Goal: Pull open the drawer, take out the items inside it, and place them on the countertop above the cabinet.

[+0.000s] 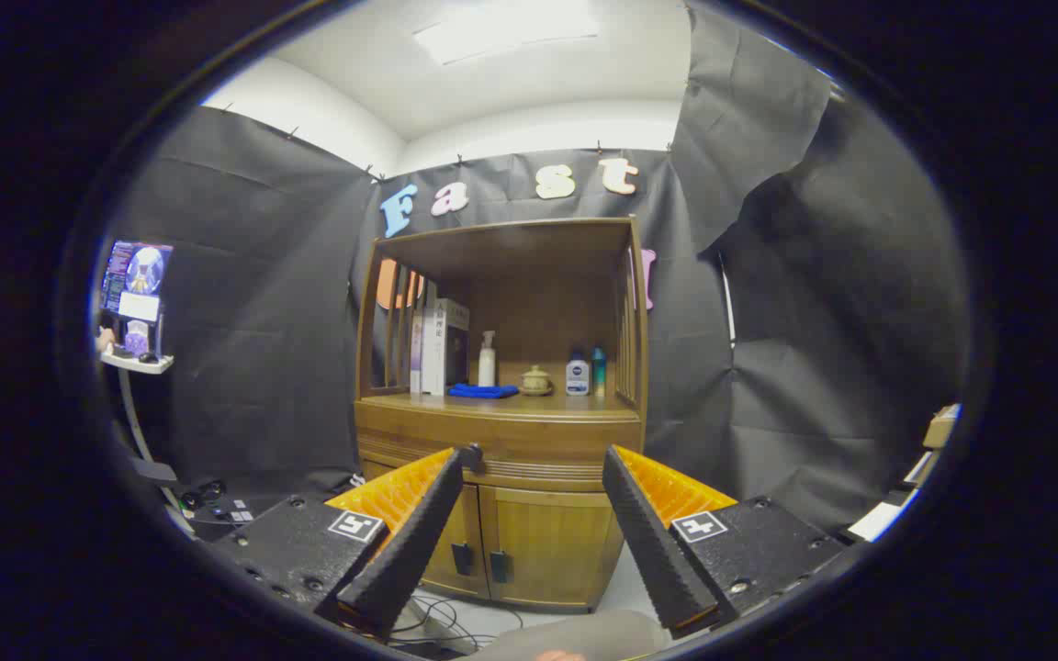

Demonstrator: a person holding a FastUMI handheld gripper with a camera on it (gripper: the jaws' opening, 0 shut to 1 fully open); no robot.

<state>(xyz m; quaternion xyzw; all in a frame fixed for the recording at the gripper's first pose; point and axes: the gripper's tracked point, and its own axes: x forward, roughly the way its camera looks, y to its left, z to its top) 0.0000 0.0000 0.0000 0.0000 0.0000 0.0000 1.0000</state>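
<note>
Claw [538,454] spread wide before shut drawer [501,441].

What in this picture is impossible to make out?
- Drawer: shut, so its contents are hidden behind its front.
- Bottles on the countertop: too small to identify.
- Cabinet base: partly covered by the open tongs.
- Screen: too small and blurred.

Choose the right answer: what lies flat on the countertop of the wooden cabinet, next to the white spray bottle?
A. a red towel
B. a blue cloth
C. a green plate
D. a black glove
B: a folded blue cloth lies on the countertop at the foot of the white spray bottle, well beyond the open tongs.
</note>
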